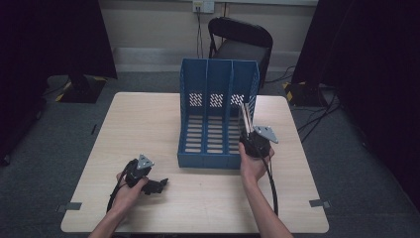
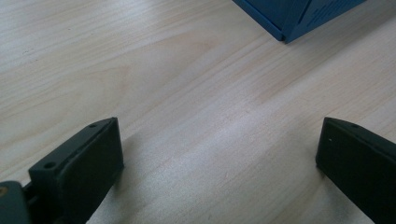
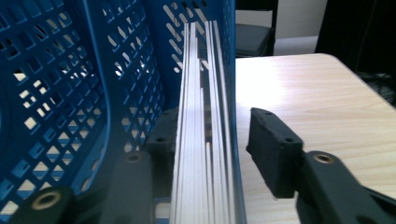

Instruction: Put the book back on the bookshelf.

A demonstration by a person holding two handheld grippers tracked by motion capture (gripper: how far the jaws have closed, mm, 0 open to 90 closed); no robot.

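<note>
floor: grey carpet (image 1: 148,82) | wall: pale (image 1: 148,20) | black folding chair (image 1: 242,42) | dark curtains (image 1: 49,34)

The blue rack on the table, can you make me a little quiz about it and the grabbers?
1. True or false: the blue rack has three slots.
2. Which gripper is at the rack's end slot? A) left gripper B) right gripper
3. Fill in: the stack of thin white sheets stands between the right gripper's open ____.

Key: 1 true. 2 B. 3 jaws.
</note>
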